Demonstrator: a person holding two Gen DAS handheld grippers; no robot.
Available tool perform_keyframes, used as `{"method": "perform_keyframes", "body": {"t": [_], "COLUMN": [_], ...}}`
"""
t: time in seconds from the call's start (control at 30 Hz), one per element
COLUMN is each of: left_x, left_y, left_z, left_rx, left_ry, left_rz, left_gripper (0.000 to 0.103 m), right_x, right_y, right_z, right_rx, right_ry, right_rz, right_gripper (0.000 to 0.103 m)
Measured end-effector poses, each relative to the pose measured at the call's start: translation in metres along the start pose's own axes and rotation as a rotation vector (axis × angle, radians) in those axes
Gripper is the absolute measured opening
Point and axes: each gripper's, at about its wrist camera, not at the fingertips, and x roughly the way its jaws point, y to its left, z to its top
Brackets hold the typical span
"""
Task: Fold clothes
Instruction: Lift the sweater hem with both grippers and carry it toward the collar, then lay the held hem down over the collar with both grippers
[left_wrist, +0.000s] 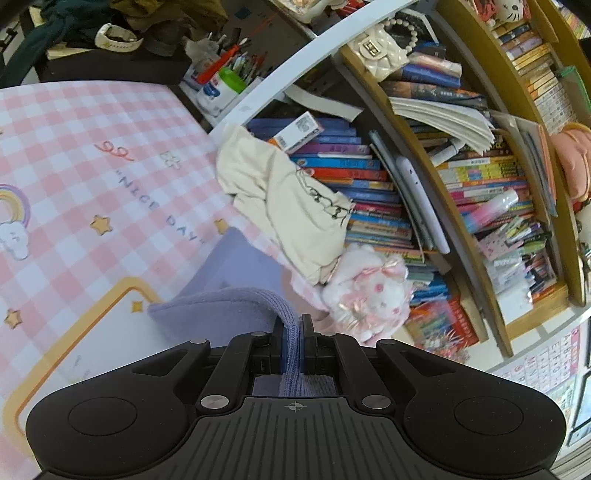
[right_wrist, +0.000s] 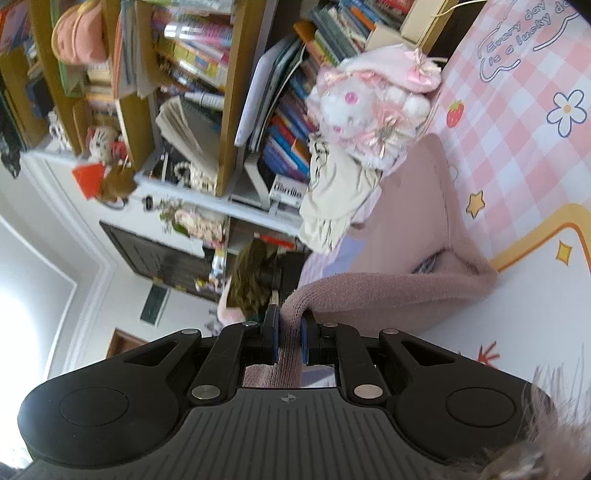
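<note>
The wooden bookshelf (left_wrist: 476, 206) holds stacked books (left_wrist: 354, 173) in its compartments; a pen cup (left_wrist: 236, 74) is crammed with pens. Both grippers pinch 1 knit sweater (lilac in the left view, pinkish in the right). The left gripper (left_wrist: 293, 328) clamps its ribbed edge, and the sweater (left_wrist: 229, 295) runs forward onto the checked mat (left_wrist: 92, 166). The right gripper (right_wrist: 289, 325) clamps another edge, cloth trailing rightward.

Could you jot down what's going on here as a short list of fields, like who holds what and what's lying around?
surface: pink checked mat
left tool: shut on a lilac knit garment
right tool: shut on a dusty-pink knit garment
nearby: cream cloth against the books, white-pink plush toy
background: crowded bookshelf
folding stage: cannot tell
</note>
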Motion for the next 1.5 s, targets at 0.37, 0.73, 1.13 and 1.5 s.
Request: {"method": "perform_keyframes", "body": {"t": [0.37,0.73,1.13,1.5], "left_x": [0.047,0.099,0.160,0.165], "left_y": [-0.005,0.014,0.022,0.007], "left_z": [0.030,0.052,0.067,0.083], "left_rx": [-0.050,-0.091,-0.008,0.255], "left_ry": [-0.006,0.058,0.190,0.130], "left_rz": [-0.061,-0.023,0.068,0.202], "left_gripper": [0.004,0.004,0.018,0.066], "right_x": [0.026,0.055,0.082,0.092], "right_y": [-0.004,-0.024,-0.052,-0.035], "right_z": [0.027,0.051,0.062,0.069], "right_rx": [0.053,0.132,0.205,-0.018], "right_ry": [-0.106,-0.146,-0.180,-0.273], "right_rz": [-0.029,-0.102,-0.219,-0.456], "right_gripper": [0.011,0.011,0.015,0.043]}}
